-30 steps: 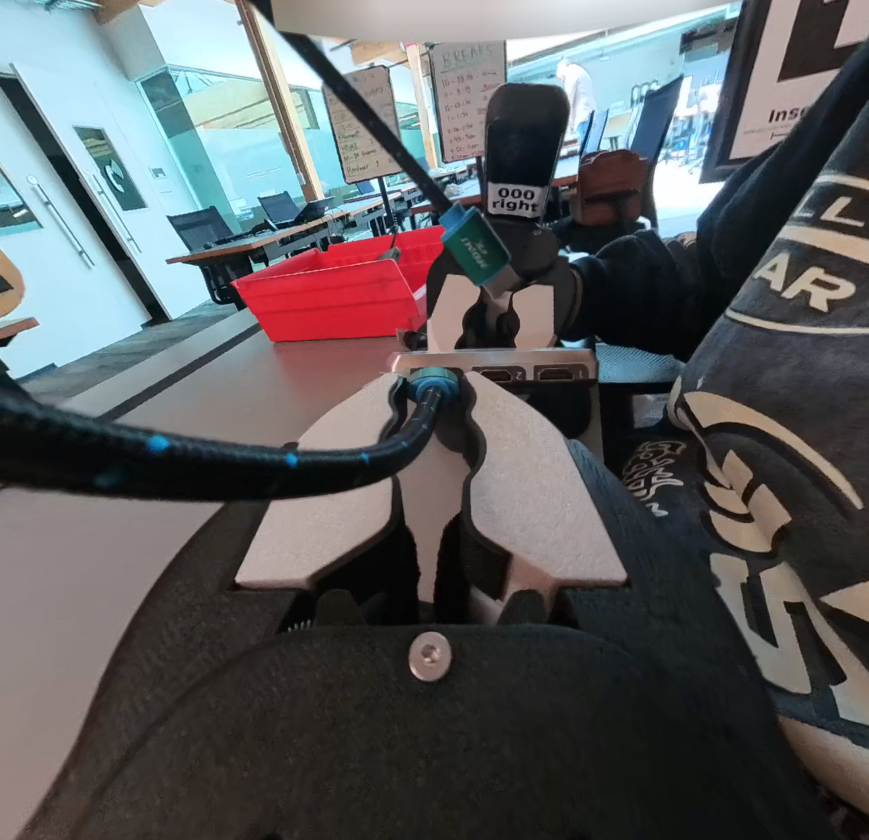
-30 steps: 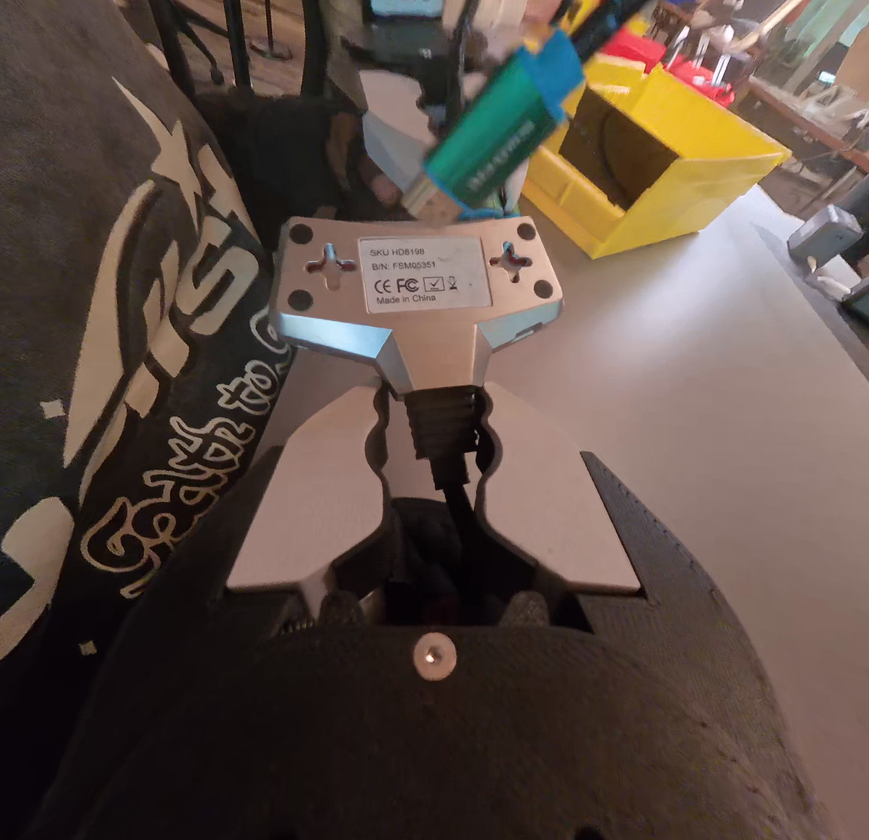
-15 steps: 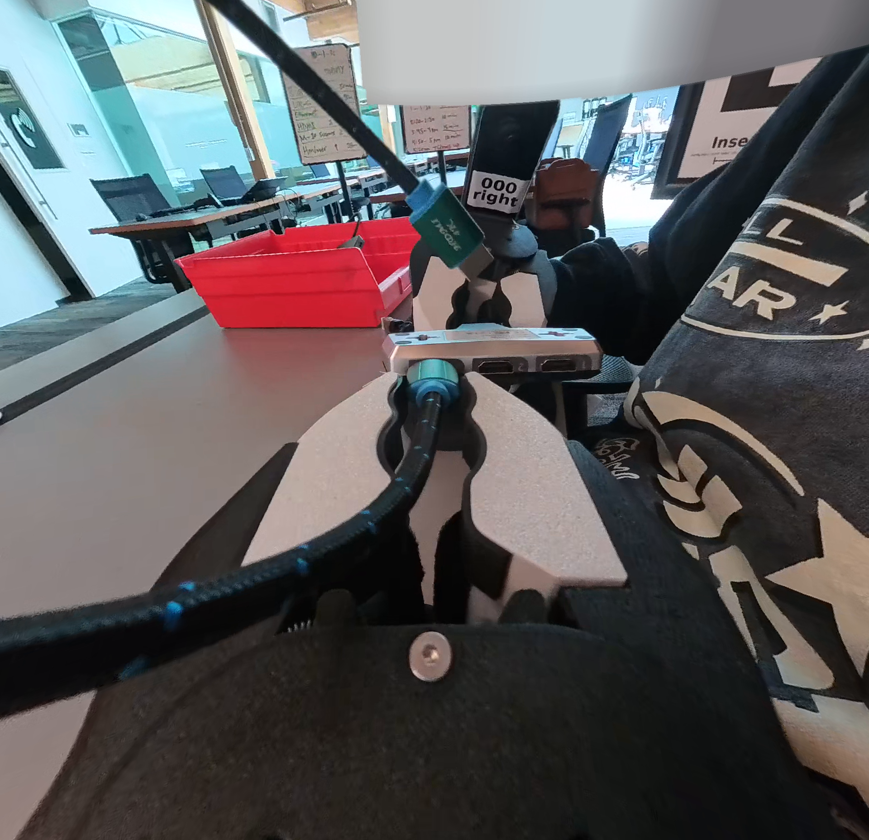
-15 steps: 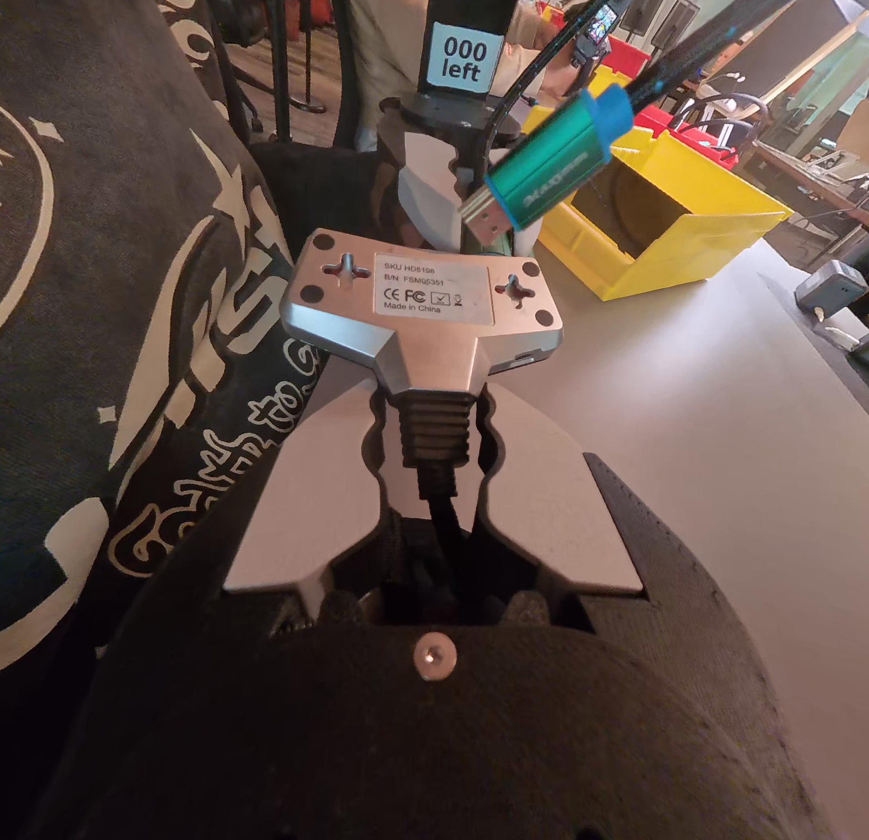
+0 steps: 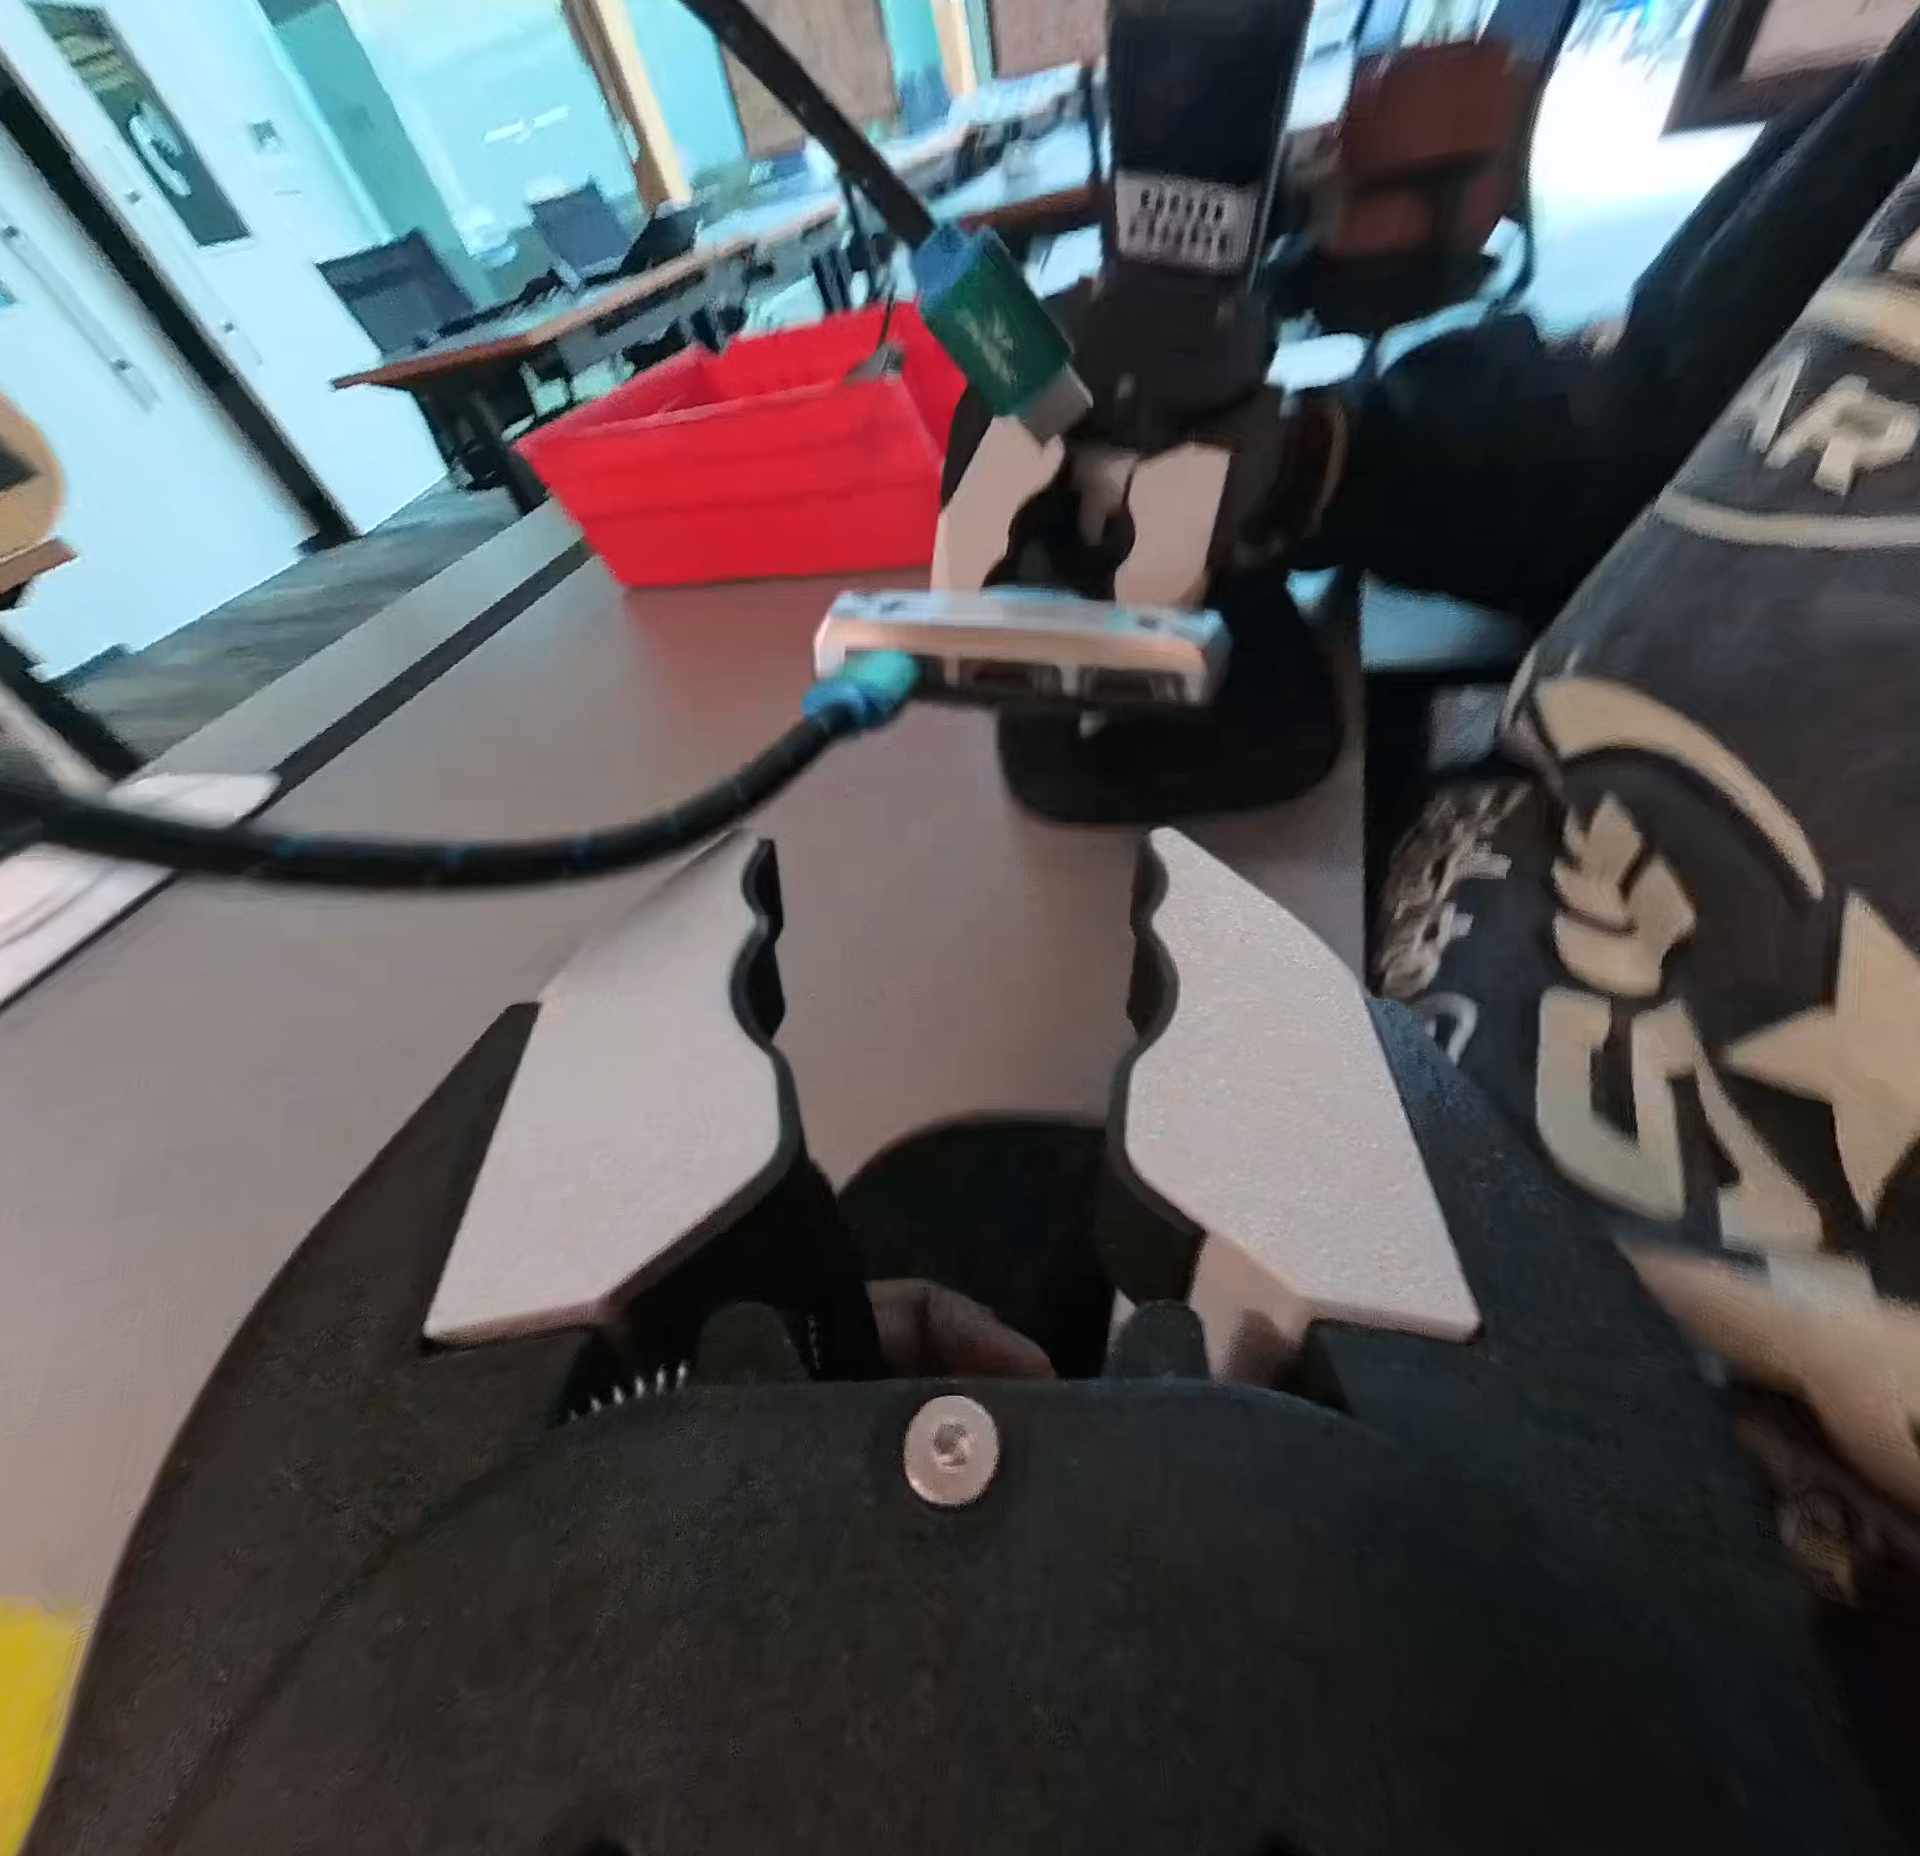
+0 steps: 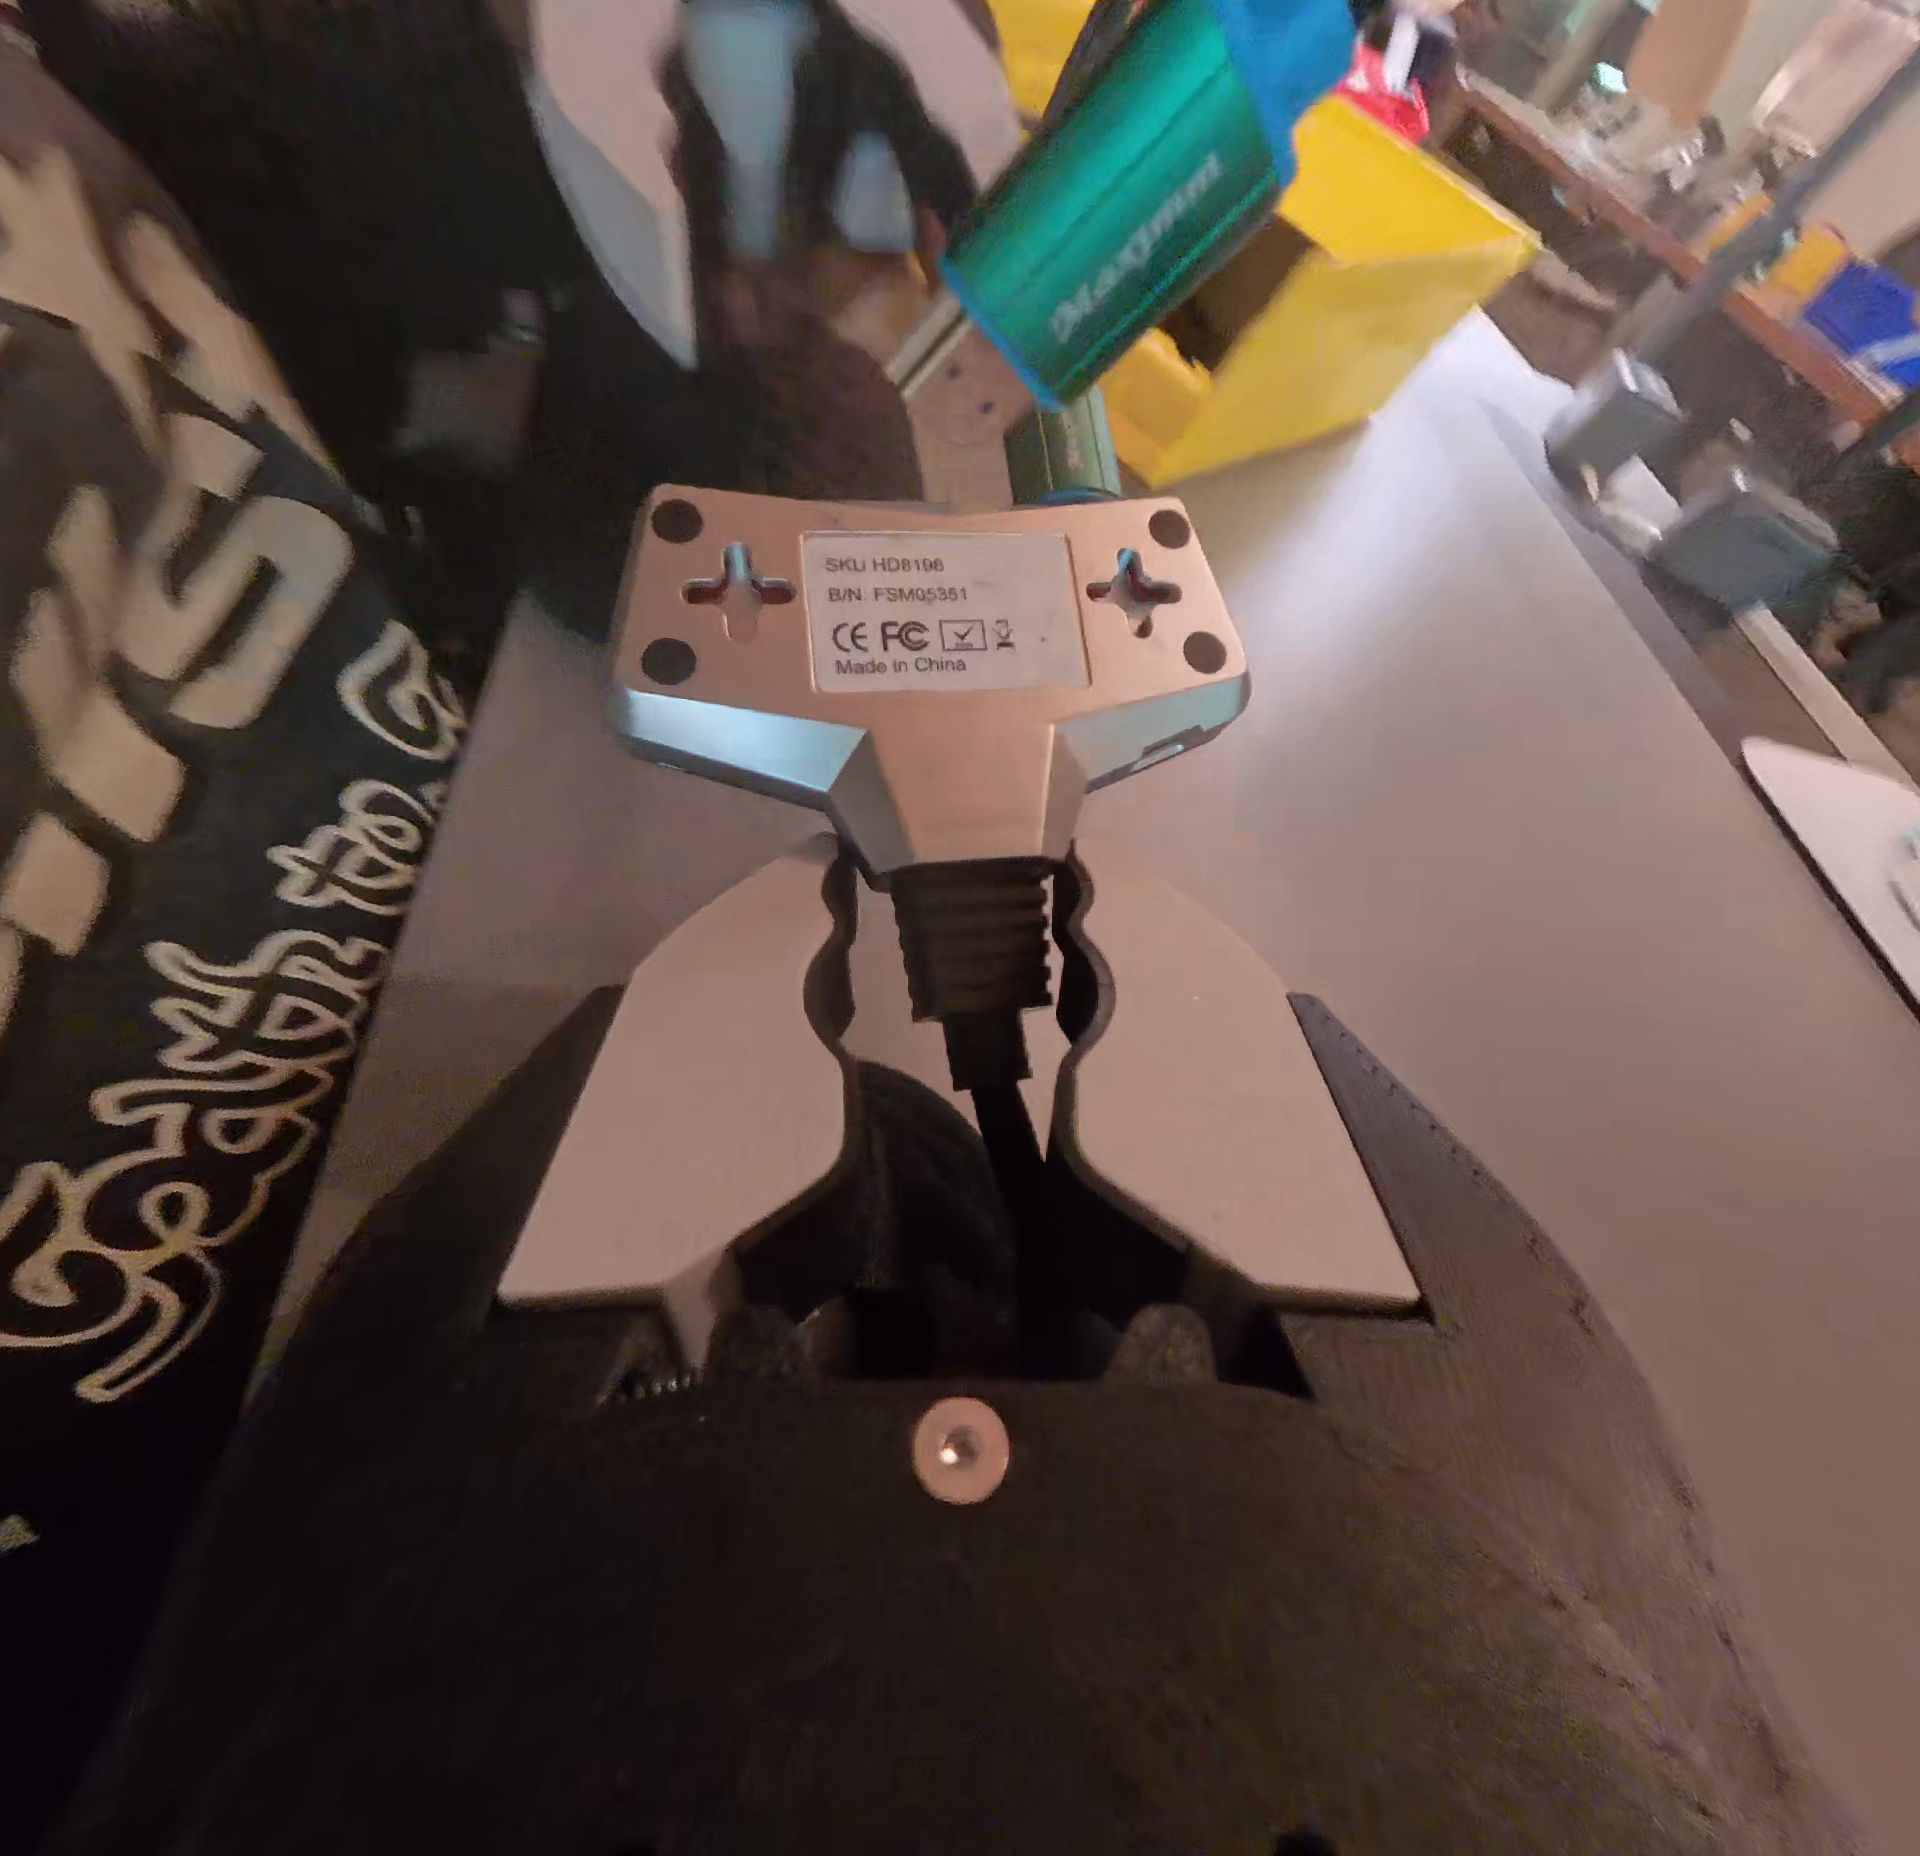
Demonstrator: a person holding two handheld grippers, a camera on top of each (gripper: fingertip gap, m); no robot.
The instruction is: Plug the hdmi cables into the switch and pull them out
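The left gripper has its jaws spread and empty, facing the switch with one cable plug seated. The right gripper clamps the switch's cable neck above the table (underside label visible only here); a second plug dangles free.

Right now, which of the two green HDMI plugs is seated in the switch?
The lower plug, at the left end port of the silver switch. The other green plug hangs free above it, its metal tip bare.
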